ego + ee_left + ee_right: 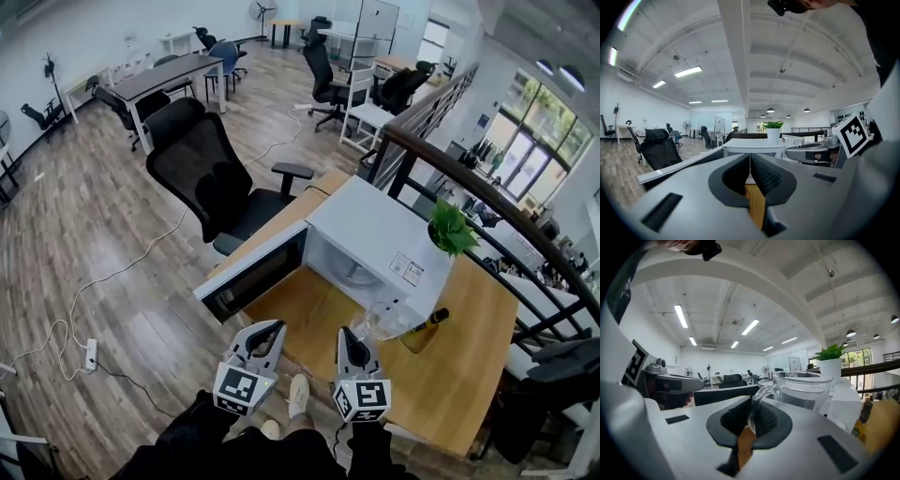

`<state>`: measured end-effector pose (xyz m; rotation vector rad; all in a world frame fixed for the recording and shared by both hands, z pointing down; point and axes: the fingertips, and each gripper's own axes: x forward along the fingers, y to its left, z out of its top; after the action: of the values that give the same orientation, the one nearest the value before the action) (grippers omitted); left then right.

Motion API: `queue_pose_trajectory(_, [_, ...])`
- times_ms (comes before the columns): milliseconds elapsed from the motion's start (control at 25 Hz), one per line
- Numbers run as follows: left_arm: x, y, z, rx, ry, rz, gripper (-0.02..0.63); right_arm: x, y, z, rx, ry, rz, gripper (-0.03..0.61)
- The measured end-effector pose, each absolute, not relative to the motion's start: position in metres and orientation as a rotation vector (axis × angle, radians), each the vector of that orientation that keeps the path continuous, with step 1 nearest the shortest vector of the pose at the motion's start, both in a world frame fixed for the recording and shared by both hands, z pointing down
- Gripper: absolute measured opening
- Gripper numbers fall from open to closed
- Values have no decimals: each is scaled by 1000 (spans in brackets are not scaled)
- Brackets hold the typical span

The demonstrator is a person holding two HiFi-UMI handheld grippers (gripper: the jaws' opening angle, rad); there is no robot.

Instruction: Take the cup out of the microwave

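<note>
Right gripper [352,337] pinches the cup [384,322] by its handle so we clear the microwave [375,239]; left gripper [264,332] closed, empty.

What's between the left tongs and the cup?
Only bare wooden tabletop, as the head view shows. The right tongs grip the cup by its handle on that side.

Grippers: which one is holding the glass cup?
The right gripper: its jaws pinch the handle of the clear cup, outside the microwave. The left gripper is shut on nothing.
</note>
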<state>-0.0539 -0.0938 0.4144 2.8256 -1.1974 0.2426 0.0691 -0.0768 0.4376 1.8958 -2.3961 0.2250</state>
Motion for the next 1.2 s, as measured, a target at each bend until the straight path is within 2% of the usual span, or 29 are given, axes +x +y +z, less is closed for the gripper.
queue_pose_trajectory(840, [2, 7, 402, 2996, -874, 206, 29, 114, 61, 414, 2157, -2192, 154, 18])
queue_pose_trajectory(1200, [8, 25, 402, 3014, -826, 211, 29, 118, 83, 414, 2193, -2160, 152, 18])
